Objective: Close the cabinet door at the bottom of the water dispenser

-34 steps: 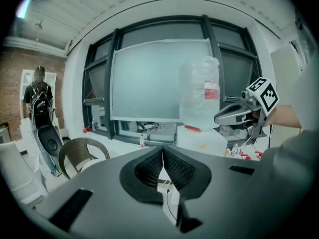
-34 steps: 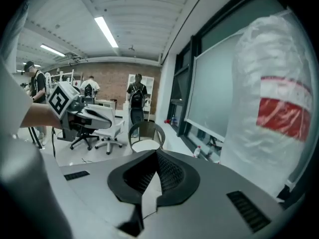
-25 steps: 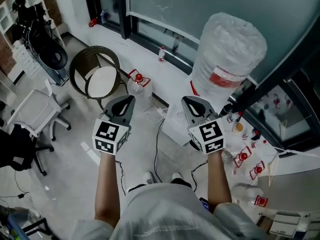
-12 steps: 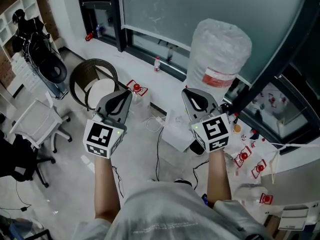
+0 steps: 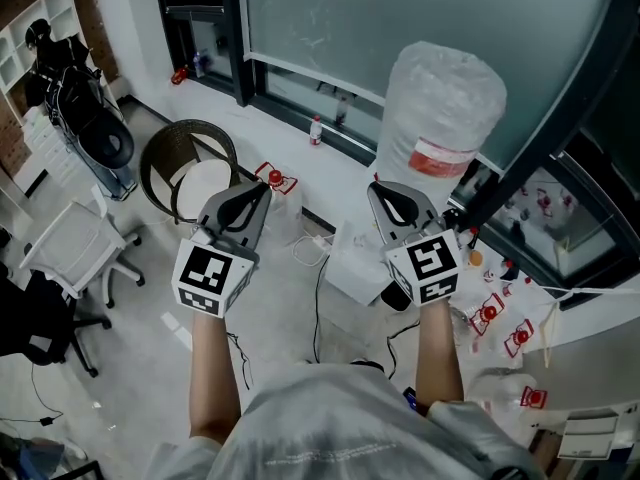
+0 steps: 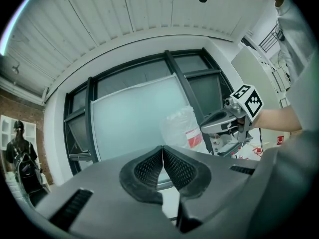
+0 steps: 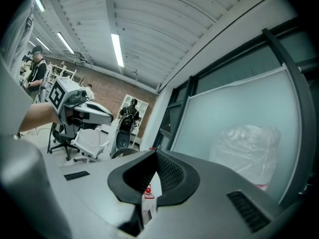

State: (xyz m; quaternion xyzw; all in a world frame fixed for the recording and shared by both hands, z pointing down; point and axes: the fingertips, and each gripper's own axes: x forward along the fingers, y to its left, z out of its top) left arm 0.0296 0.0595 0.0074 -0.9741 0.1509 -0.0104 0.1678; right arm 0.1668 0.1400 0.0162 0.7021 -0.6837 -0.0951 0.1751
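The water dispenser carries a big plastic-wrapped bottle (image 5: 440, 108) with a red label, standing at the window on the right. Its white body (image 5: 350, 253) shows below the bottle, partly behind my right gripper. The bottom cabinet door is not visible from this steep angle. My left gripper (image 5: 264, 192) and right gripper (image 5: 373, 190) are held side by side in front of me, both shut and empty. In the left gripper view the pads (image 6: 162, 148) meet, with the bottle (image 6: 182, 128) behind them. The right gripper view shows its shut jaws (image 7: 156, 152) and the bottle (image 7: 246, 148).
A round dark basket (image 5: 190, 163) stands on the floor at the left, with a white office chair (image 5: 70, 233) beyond it. Small red-labelled bottles (image 5: 490, 313) and cables (image 5: 315, 268) lie around the dispenser's foot. A dark window frame (image 5: 240, 38) runs behind.
Both grippers rose a little toward the camera early in the second, and the view shifted slightly. Over the last half second nothing moved, and both stayed shut.
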